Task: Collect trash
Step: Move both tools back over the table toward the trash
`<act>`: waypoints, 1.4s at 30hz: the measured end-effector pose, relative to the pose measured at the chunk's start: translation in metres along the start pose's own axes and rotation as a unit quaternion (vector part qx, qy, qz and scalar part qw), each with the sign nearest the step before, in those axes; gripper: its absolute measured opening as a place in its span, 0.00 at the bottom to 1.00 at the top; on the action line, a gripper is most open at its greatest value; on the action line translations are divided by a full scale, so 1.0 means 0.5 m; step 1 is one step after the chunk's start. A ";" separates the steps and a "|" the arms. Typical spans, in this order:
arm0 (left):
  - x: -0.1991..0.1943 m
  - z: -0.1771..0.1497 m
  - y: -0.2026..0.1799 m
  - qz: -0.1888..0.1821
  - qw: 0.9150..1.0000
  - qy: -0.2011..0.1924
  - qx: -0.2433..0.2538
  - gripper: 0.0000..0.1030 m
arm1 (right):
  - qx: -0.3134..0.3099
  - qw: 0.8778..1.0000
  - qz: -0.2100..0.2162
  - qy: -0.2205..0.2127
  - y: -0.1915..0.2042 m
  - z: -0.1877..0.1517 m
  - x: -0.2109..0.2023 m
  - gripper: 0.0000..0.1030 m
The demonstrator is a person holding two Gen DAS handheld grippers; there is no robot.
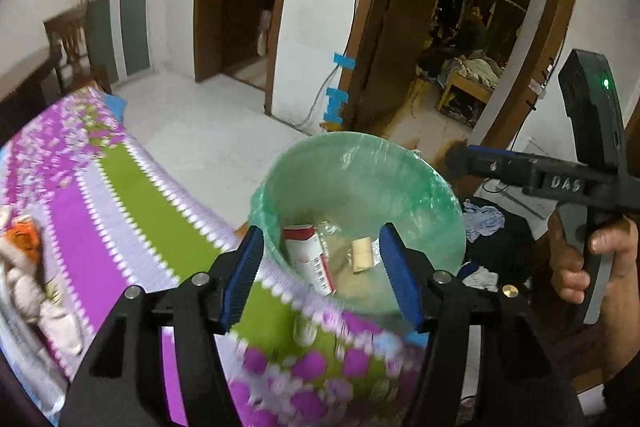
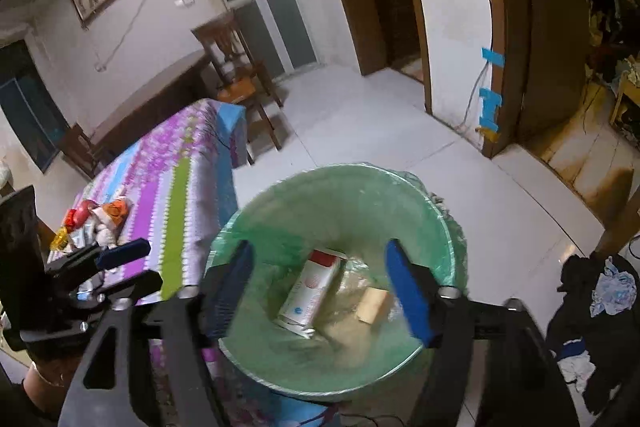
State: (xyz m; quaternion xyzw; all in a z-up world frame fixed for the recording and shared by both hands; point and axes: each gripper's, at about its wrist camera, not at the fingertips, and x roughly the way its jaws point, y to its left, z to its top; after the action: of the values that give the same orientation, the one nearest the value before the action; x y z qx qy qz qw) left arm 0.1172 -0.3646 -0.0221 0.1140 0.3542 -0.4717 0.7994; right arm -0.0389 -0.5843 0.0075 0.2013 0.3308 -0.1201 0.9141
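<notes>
A bin lined with a green bag point(image 1: 360, 151) point(image 2: 340, 175) stands on the floor beside the table's corner. In it lie a red and white box point(image 1: 308, 255) point(image 2: 316, 287) and a small tan piece point(image 1: 362, 253) point(image 2: 374, 303). My left gripper point(image 1: 322, 235) hangs open above the bin's near rim, nothing between its blue pads. My right gripper point(image 2: 319, 247) is open over the bin's mouth, also empty. Each gripper shows in the other's view: the right gripper point(image 1: 460, 151) and the left gripper point(image 2: 140, 267). More trash, an orange wrapper point(image 1: 24, 239) point(image 2: 114, 211) among crumpled pieces, lies on the table.
The table carries a purple, green and white patterned cloth point(image 1: 120, 207) point(image 2: 176, 163). A wooden chair point(image 2: 236, 67) stands past its far end. Clothes point(image 2: 600, 291) lie on the white tile floor right of the bin. A hand point(image 1: 592, 259) grips the right tool's handle.
</notes>
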 end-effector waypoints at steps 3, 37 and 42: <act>-0.056 -0.036 0.001 0.025 0.999 -0.030 0.014 0.62 | 0.036 0.998 0.040 -0.036 0.028 -0.042 -0.047 0.84; -0.590 -0.474 0.260 0.313 0.877 -0.245 -0.270 0.80 | 0.039 0.965 0.259 0.027 0.461 -0.267 0.019 0.95; -0.643 -0.522 0.322 0.366 0.856 -0.212 -0.296 0.66 | -0.058 0.974 0.221 0.005 0.520 -0.259 0.054 0.94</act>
State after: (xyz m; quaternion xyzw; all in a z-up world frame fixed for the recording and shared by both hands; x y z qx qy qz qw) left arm 0.0339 0.0716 -0.0188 -0.1097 0.2314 -0.0302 0.9662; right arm 0.0014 -0.2973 -0.0257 0.2163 0.2895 0.1055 0.9264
